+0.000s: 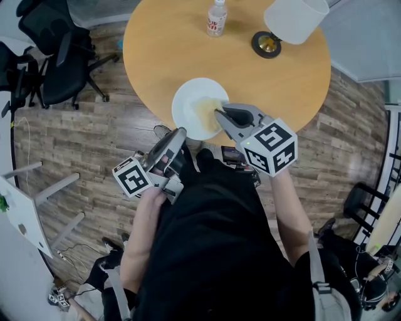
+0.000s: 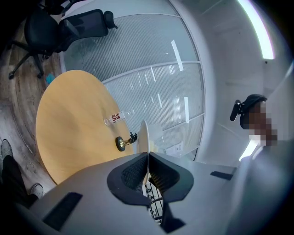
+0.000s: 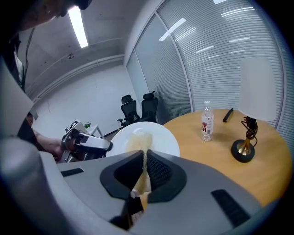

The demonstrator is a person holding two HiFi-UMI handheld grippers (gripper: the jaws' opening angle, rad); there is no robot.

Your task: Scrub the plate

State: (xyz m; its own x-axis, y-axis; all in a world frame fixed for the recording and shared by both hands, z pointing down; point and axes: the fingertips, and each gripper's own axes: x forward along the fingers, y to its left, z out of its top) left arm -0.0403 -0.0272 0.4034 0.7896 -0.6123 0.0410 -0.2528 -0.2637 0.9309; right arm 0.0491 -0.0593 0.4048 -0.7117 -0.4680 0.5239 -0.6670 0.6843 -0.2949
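The white plate (image 1: 189, 100) hangs over the near edge of the round wooden table (image 1: 156, 50). My left gripper (image 1: 178, 136) is shut on its near rim; the left gripper view shows the plate (image 2: 143, 137) edge-on, running out from between the shut jaws of the left gripper (image 2: 148, 158). My right gripper (image 1: 218, 113) is shut on a thin yellowish scrubbing pad (image 3: 144, 158), whose tip lies against the plate's face (image 3: 161, 137). A yellowish smear (image 1: 208, 111) covers the plate where the pad meets it. The right gripper view also catches the left gripper (image 3: 87, 142) at the plate's left rim.
A water bottle (image 1: 217, 17) and a lamp with a white shade (image 1: 294, 19) and a dark round base (image 1: 266, 44) stand at the table's far side. Black office chairs (image 1: 56, 56) stand to the left on the wood floor. White table legs (image 1: 44, 188) are at lower left.
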